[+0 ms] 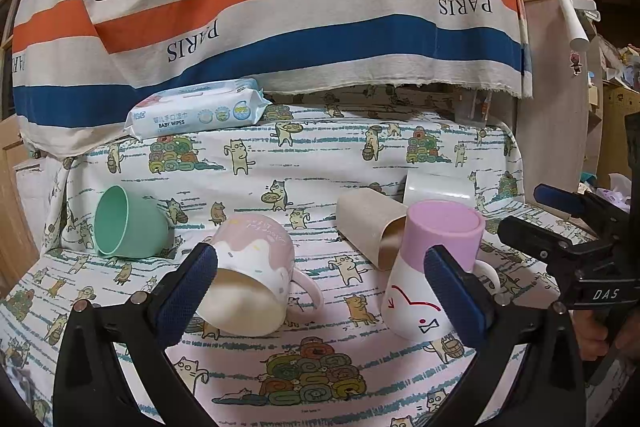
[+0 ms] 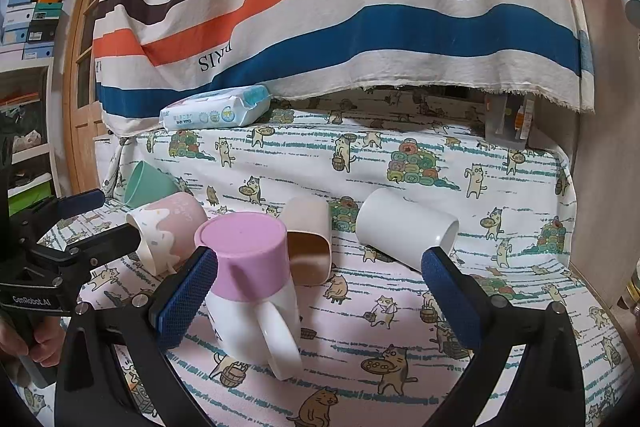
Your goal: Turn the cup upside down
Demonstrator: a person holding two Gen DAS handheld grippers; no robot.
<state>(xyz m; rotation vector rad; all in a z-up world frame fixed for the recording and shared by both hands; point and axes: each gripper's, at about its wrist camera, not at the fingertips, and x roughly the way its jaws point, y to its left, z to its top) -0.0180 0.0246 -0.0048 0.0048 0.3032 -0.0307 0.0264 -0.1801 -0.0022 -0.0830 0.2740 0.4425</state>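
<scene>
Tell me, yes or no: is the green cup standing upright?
No. The green cup lies tipped on its side on the cloth, its open mouth facing sideways.

The white cylindrical mug (image 1: 438, 188) lying at the back is mostly hidden behind the upside-down white mug with the lilac base (image 1: 434, 267). Small print on the pale blue baby wipes pack (image 2: 216, 111) is unreadable.

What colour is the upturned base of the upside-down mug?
Pink-lilac, above a white body; the mug shows best in the right wrist view.
</scene>
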